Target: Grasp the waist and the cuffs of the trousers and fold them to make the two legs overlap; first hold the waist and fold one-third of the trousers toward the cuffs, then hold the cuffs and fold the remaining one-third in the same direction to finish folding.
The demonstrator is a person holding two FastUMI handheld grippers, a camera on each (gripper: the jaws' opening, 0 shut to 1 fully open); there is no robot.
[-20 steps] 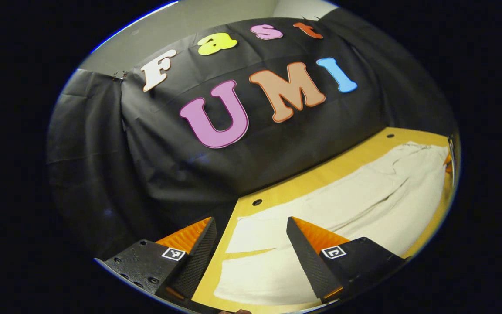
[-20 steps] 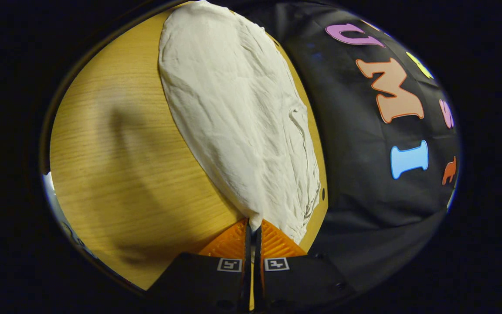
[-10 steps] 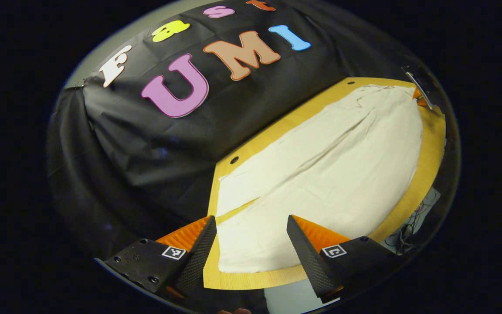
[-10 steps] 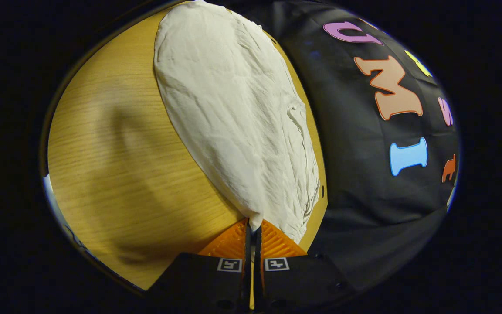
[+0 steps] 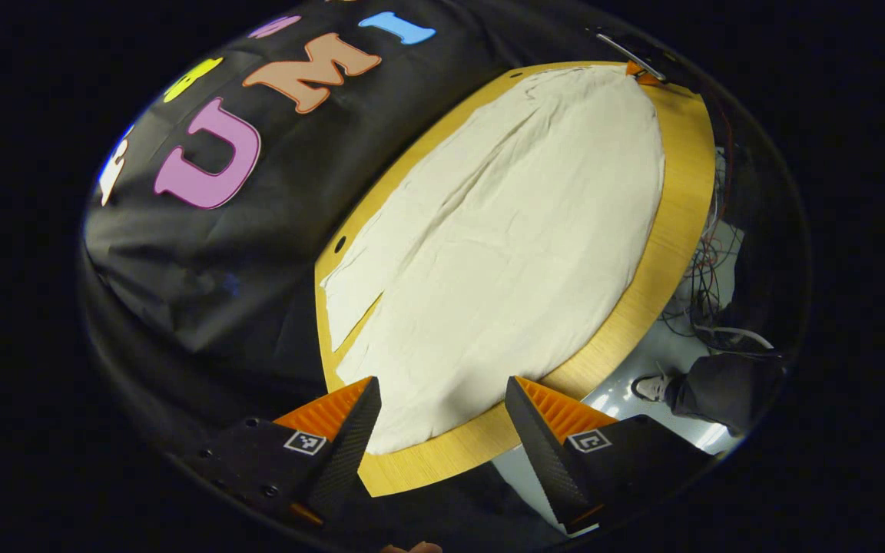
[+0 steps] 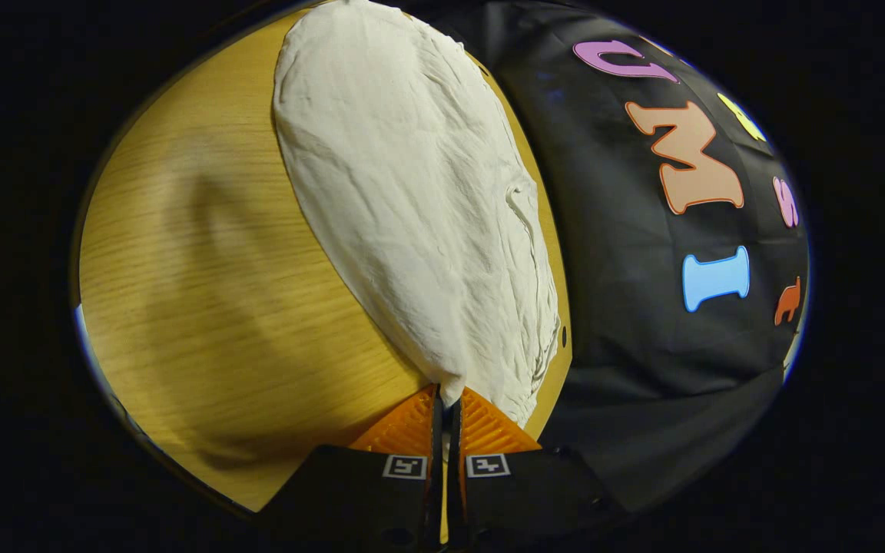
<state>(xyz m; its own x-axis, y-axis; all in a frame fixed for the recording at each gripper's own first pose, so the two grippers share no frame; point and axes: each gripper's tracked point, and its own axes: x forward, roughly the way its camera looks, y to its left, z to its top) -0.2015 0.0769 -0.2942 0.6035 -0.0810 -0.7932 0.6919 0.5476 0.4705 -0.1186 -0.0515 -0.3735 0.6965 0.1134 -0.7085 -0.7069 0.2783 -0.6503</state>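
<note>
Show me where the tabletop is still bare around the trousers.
Right gripper view: a broad bare stretch of table left of the trousers. Left gripper view: narrow strips along the wall-side edge and the floor-side edge. Crowded where the right hand-held gripper pinches cloth.

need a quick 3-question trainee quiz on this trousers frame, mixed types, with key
1. True or false: the right gripper is shut on the trousers.
2. The left gripper is: A) open near the cuffs, B) shut on the waist, C) resting on the floor.
3. Fill in: the trousers lie flat on the ___.

Key: 1 true; 2 A; 3 table
</note>
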